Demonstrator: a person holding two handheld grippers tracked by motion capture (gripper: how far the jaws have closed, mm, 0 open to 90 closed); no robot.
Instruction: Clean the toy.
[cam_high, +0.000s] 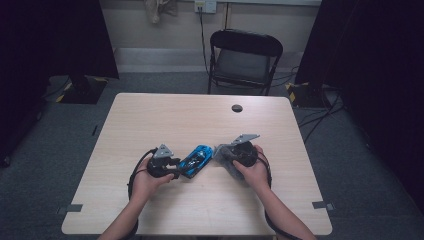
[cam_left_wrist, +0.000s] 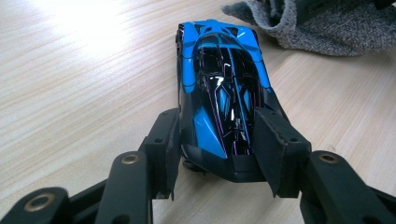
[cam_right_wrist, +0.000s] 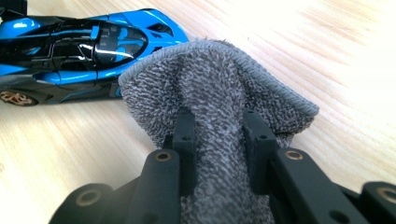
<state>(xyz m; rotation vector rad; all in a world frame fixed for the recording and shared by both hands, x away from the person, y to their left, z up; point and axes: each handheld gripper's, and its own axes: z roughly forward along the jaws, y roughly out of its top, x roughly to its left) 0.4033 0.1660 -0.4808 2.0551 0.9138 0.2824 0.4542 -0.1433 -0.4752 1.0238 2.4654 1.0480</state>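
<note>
Left gripper (cam_left_wrist: 217, 151) is clamping the rear of the blue toy car (cam_left_wrist: 222, 88) between its 2 jaws on the table (cam_high: 165, 115), while right gripper (cam_right_wrist: 219, 140), just beyond the car's nose, is pinching the grey cloth (cam_right_wrist: 219, 88).

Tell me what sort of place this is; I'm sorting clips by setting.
Probably a recording studio or lab: one bare table ringed by black curtains, a folding chair, and cables on grey carpet.
</note>
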